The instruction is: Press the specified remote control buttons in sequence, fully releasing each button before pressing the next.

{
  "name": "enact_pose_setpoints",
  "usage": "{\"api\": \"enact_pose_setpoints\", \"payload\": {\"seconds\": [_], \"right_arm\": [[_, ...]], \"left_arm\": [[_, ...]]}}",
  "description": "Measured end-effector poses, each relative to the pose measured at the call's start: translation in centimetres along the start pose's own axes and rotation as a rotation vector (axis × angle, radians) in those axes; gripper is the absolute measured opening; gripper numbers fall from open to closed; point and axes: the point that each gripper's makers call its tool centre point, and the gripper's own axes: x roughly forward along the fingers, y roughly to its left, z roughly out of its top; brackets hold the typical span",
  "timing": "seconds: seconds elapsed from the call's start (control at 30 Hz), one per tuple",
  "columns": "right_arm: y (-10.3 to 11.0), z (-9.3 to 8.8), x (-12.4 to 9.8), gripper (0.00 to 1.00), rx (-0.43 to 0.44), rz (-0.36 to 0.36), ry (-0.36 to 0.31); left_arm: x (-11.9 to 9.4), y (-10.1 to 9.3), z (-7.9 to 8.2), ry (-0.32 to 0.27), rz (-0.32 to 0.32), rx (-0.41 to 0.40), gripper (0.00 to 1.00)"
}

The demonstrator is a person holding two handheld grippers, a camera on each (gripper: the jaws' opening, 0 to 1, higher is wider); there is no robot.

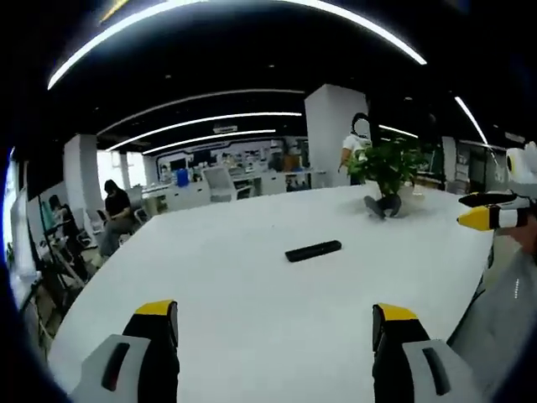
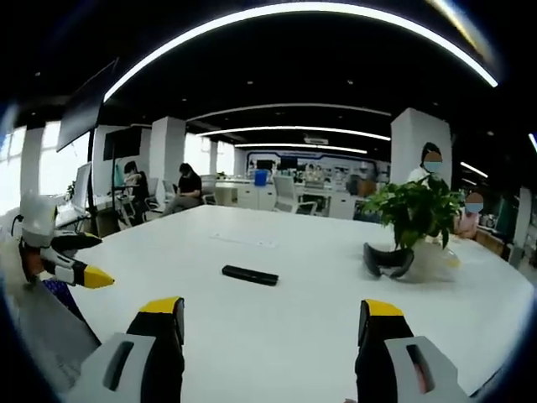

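On the white table (image 1: 252, 277), the remote control (image 1: 313, 250) lies well apart from both wide-open, empty grippers (image 1: 275, 323) (image 2: 274, 323); its distant, unreadable buttons risk a wrong press.

Left gripper (image 1: 275, 323) and right gripper (image 2: 273, 319): black jaws with yellow tips on grey housings (each housing has a dark slot). Operator's sleeve (image 1: 503, 311) is grey.
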Motion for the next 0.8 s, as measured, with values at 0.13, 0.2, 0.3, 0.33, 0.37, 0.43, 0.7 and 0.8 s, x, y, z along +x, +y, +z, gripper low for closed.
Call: {"api": "enact_pose_setpoints", "payload": {"seconds": [0.13, 0.2, 0.3, 0.33, 0.37, 0.43, 0.7, 0.8], "right_arm": [[-0.6, -0.7, 0.3, 0.84, -0.003, -0.025, 0.028], [-0.8, -1.1, 0.4, 0.84, -0.009, -0.035, 0.05], [-1.1, -1.1, 0.3, 0.84, -0.023, -0.055, 0.049], [-1.1, -1.1, 0.2, 0.84, -0.023, -0.057, 0.044], [-1.2, -1.0, 0.2, 0.85, -0.02, -0.063, 0.042], [-1.4, -1.2, 0.3, 0.85, -0.018, -0.073, 0.051], [-2.3, -1.8, 0.3, 0.82, -0.043, -0.135, 0.094], [-2.4, -1.9, 0.2, 0.85, -0.043, -0.145, 0.096]], "left_arm": [[-0.2, -1.3, 1.6, -0.093, -0.021, 0.092, 1.0], [-0.1, -1.6, 1.8, -0.097, -0.034, 0.083, 1.0], [0.0, -1.2, 1.8, -0.103, -0.027, 0.071, 1.0], [-0.1, -1.0, 1.9, -0.107, -0.021, 0.055, 1.0], [-0.2, -0.7, 2.2, -0.122, -0.019, 0.017, 1.0], [-0.5, -0.9, 3.1, -0.177, -0.051, -0.076, 1.0], [-1.2, -1.2, 4.7, -0.275, -0.066, -0.1, 1.0], [-1.2, -1.2, 4.4, -0.259, -0.052, -0.065, 1.0]]}}
